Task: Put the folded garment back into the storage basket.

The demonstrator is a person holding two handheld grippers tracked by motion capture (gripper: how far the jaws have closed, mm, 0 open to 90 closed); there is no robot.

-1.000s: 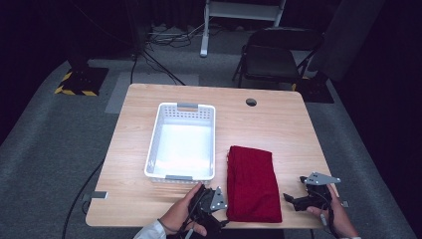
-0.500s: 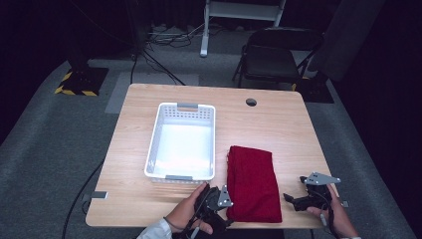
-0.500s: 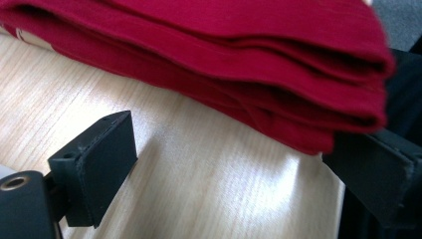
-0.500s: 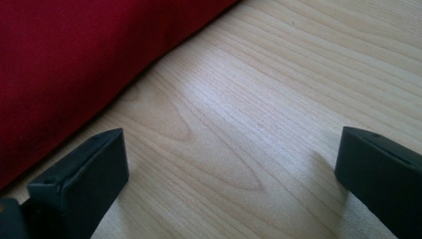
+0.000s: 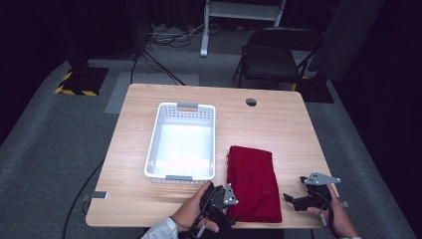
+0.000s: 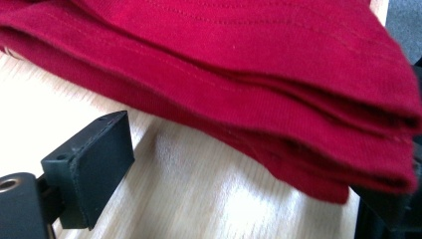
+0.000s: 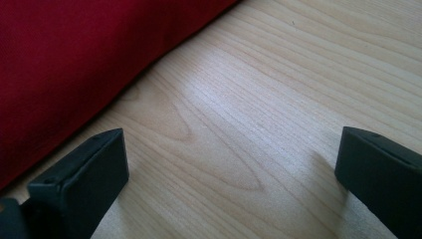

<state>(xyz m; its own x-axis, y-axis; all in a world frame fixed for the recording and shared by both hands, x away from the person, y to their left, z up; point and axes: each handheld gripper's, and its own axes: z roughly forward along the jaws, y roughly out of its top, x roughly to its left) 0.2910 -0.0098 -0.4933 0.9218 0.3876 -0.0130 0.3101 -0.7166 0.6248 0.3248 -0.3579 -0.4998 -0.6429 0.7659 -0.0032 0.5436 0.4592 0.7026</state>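
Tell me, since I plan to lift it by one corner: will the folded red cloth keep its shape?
Probably not. The red cloth lies in several soft stacked layers, so it would likely droop and unfold. It looks light. Its knit surface should grip well against the left claw, whose jaws stand open at the near corner.

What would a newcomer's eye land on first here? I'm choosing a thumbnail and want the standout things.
The folded red cloth stands out first, lying lengthwise on the near half of the wooden table. Next comes the white basket just left of it, with nothing inside. The left tongs sit open at the cloth's near left corner, and the right tongs wait open to the cloth's right.
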